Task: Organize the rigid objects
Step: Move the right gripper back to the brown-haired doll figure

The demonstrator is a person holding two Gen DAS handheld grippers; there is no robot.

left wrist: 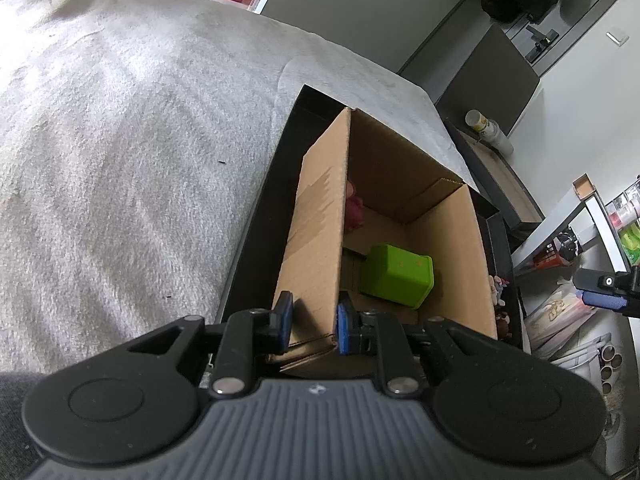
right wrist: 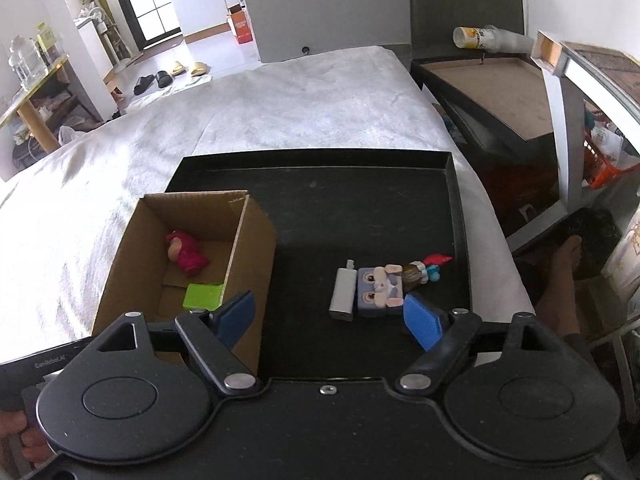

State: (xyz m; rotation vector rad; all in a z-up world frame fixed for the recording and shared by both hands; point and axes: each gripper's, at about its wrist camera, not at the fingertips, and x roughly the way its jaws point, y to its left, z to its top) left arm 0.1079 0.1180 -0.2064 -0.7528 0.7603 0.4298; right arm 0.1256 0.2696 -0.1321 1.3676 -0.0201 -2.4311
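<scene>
A: Why is the left hand-held gripper sitting on the cardboard box?

B: Its pads are pinched on the box's near wall, one inside and one outside. I'd judge that is to steady the box on the black tray while things get dropped in. The tray lies on a bed with a pale cover, which is soft, so a light box could easily shift.

A: What is already in the box?

B: A green block against the wall nearer the loose items, and a pink figure further back, towards the far corner of the box.

A: And what remains outside it?

B: Three things in a tight row on the tray, well to the side of the box: a slim silver device, touching it a blue-grey cube with a rabbit face, and beyond that a small figurine with a red tail or plume.

A: The right hand-held gripper?

B: Spread wide, nothing between the fingers. It hangs over the tray between the box and the row, one blue pad just beside the cube. My guess is the cube or the silver device is next.

A: Any writing?

B: A faint pale word is printed on a dark object at the lower left of the right wrist view, too small to read with confidence. The cube carries only a face.
</scene>
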